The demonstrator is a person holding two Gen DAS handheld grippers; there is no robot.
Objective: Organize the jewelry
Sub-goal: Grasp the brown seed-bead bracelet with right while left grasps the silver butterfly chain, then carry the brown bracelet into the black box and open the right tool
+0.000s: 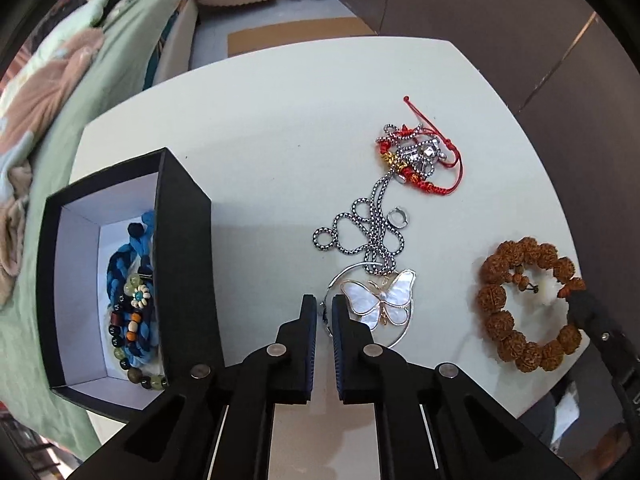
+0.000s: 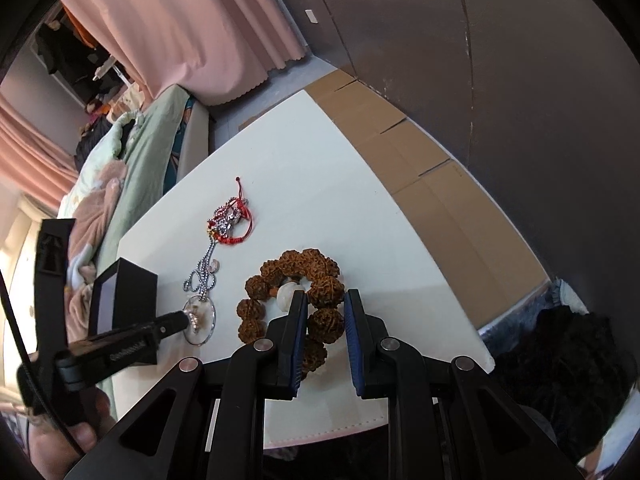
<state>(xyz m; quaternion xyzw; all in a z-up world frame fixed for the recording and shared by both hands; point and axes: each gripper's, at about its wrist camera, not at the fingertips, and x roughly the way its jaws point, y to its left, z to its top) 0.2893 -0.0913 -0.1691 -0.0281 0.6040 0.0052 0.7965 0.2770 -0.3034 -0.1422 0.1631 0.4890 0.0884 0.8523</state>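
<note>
Pickup step: left gripper point(image 1: 323, 310) pinches the butterfly pendant's hoop point(image 1: 370, 308); right gripper point(image 2: 325, 312) clasps the bead bracelet point(image 2: 296, 300) (seed-like beads). Next, lift both leftward into the black box point(image 1: 184, 248).

A white table point(image 1: 280, 112) carries an open black box point(image 1: 184, 248) at its left edge, a silver chain point(image 1: 368, 232) with a butterfly pendant point(image 1: 380, 300), a red cord bracelet point(image 1: 424, 160), a small ring point(image 1: 399, 216), and a brown bead bracelet point(image 1: 520, 304).
</note>
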